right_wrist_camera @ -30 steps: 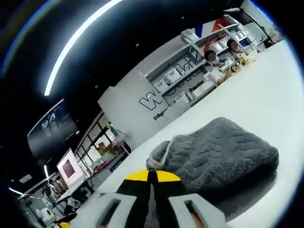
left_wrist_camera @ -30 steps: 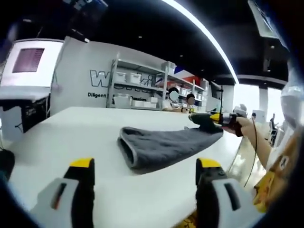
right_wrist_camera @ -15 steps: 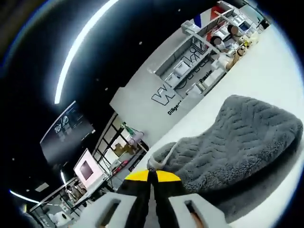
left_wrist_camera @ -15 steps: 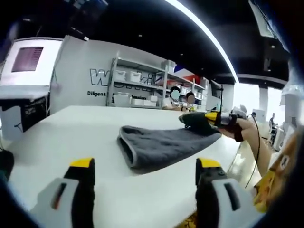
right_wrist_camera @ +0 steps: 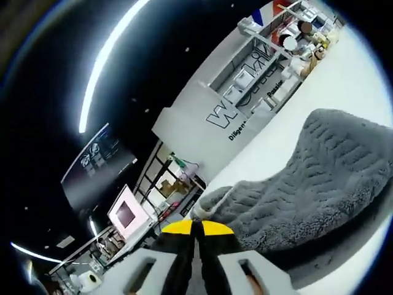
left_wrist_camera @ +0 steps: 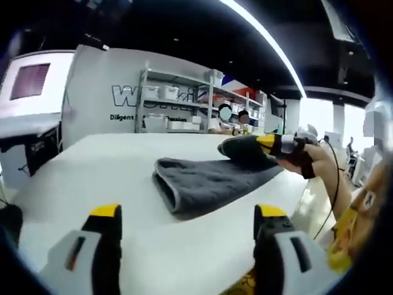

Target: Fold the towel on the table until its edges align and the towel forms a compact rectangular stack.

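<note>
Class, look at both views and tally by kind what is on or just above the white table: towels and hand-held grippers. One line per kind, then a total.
Grey textured cloth towel: 1
Yellow-tipped two-jaw grippers: 2 (left gripper, right gripper)
Total: 3

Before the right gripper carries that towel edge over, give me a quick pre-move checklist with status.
1. Right gripper shut on towel edge: ok.
2. Held edge lifted off the table, as the left gripper view shows: ok.
3. Left gripper open, short of the towel and off the fold path: ok.
4. Towel's far folded side lying flat on the table: ok.
5. Edges aligned under the lifted part: cannot tell.
6. Towel fully in view: ok.
</note>
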The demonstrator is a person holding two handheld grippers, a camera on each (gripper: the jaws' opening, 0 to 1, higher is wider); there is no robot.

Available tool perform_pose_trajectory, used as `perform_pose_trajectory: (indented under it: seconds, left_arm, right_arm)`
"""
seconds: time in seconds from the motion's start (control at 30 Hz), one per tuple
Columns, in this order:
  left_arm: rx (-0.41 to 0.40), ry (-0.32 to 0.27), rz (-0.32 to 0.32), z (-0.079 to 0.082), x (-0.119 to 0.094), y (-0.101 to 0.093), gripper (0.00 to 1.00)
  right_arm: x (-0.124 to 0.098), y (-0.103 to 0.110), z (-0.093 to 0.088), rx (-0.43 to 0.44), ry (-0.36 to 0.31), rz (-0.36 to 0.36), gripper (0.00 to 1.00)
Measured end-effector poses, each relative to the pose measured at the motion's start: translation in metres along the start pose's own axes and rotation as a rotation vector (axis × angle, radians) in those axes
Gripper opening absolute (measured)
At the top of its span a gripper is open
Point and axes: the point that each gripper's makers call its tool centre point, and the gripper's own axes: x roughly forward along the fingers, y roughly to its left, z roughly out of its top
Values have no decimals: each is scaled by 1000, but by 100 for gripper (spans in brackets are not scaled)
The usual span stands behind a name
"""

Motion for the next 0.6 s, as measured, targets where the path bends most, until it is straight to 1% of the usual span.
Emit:
perform_pose_trajectory:
  seconds: [0.1,0.2,0.27,0.3,0.37,0.4,0.47,0.53,0.6]
  left_arm:
    - [13,36,-29,-4,1,-2,94]
    - [45,63,-30,-5,1,0,95]
    - [68,88,-43,-6,1,0,95]
    - [73,93,-46,-6,1,0,95]
    - [88,100,-52,-5,0,0,95]
    - [104,113,-59,-5,-1,-1,96]
    - [120,127,-66,-6,-2,-1,96]
    - [131,138,-72,-7,-3,-2,96]
    - [125,132,-72,-8,-6,-1,96]
  right_arm:
    - [3,7,-6,-6,6,8,2]
    - [7,19,-13,-7,10,27,2]
    - [10,25,-17,-4,11,41,2]
    - [12,31,-20,3,13,56,2]
    - [14,35,-22,9,16,67,2]
    - [18,42,-27,13,20,80,2]
    - [21,47,-31,16,23,92,2]
    - [25,54,-38,29,36,111,2]
    - [32,61,-50,36,70,127,2]
